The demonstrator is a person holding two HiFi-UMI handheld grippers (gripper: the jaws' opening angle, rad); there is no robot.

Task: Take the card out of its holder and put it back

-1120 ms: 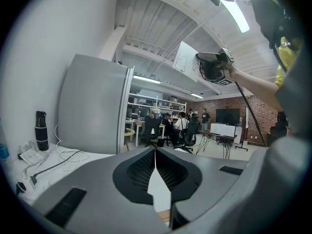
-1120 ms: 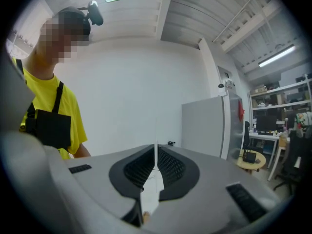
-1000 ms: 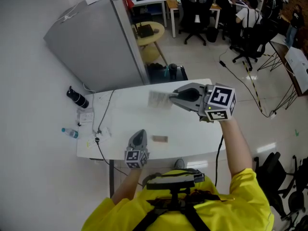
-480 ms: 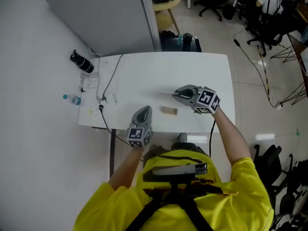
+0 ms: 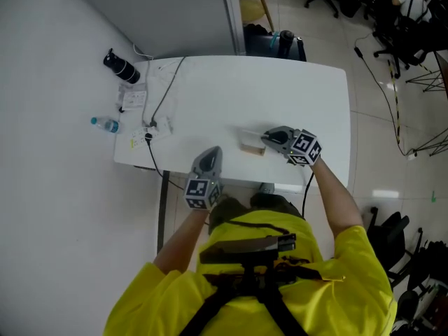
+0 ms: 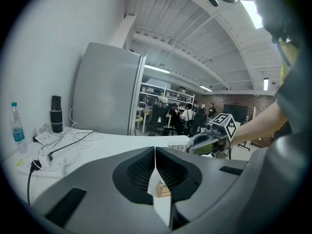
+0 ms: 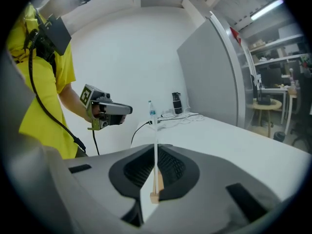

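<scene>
You've lowered the card [image 7: 156, 160] from mid-air onto the holder [image 7: 155, 197]. Right gripper [image 5: 269, 138] pinches it; left gripper [image 5: 213, 151] closed, empty, near edge. Reinsertion looks almost done.

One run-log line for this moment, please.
right hand-held gripper: shut on card | card: at holder | left hand-held gripper: shut, empty

I wear a yellow short-sleeved shirt [image 5: 336, 271] with black harness straps [image 5: 225, 306] crossing it. My left gripper [image 5: 213, 150] and right gripper [image 5: 265, 138] are grey shells with black ribbed pads [image 6: 141, 172]. Behind each sits a black-and-white marker cube [image 5: 303, 148], and a black cable [image 5: 305, 191] hangs from the rear.
</scene>
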